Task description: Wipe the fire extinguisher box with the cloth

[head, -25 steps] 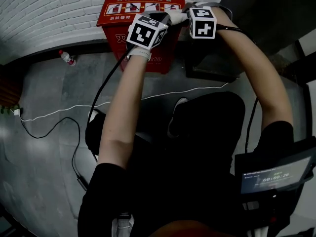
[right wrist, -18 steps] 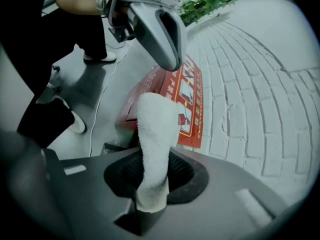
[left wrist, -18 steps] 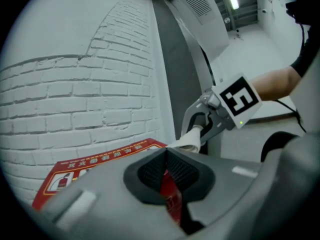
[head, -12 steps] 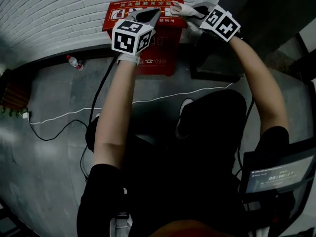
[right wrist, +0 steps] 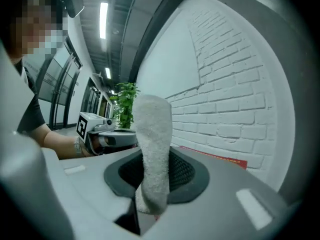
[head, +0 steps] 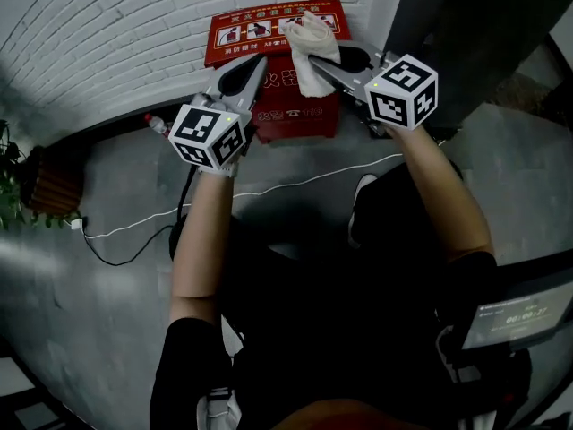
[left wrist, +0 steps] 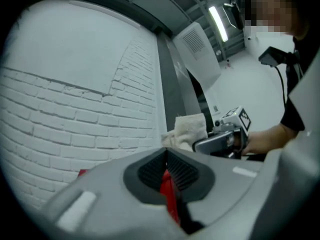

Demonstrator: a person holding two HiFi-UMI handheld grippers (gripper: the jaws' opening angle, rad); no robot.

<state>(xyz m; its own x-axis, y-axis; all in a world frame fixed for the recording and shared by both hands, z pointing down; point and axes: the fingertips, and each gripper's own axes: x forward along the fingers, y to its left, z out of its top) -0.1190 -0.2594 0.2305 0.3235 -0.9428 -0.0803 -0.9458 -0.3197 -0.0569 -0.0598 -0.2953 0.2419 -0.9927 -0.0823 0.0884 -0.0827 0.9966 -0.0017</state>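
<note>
The red fire extinguisher box (head: 288,106) stands against the white brick wall, its lid (head: 243,32) printed with pictures. A white cloth (head: 310,47) hangs bunched over the lid's right part, and my right gripper (head: 315,61) is shut on it. In the right gripper view the cloth (right wrist: 152,144) stands up from between the jaws of the right gripper (right wrist: 152,166). My left gripper (head: 259,60) points at the box's front left, shut with nothing in it. The left gripper view shows the left gripper (left wrist: 166,153) with only red in the slit, and the cloth (left wrist: 190,129) off to the right.
A plastic bottle (head: 155,122) lies on the grey floor left of the box. A white cable (head: 295,182) crosses the floor in front of it. A dark cabinet (head: 448,34) stands right of the box, a potted plant (head: 13,155) at the far left.
Both grippers have drawn back from the box's top toward me. The cloth has come along in the right gripper and now hangs over the lid's front right.
</note>
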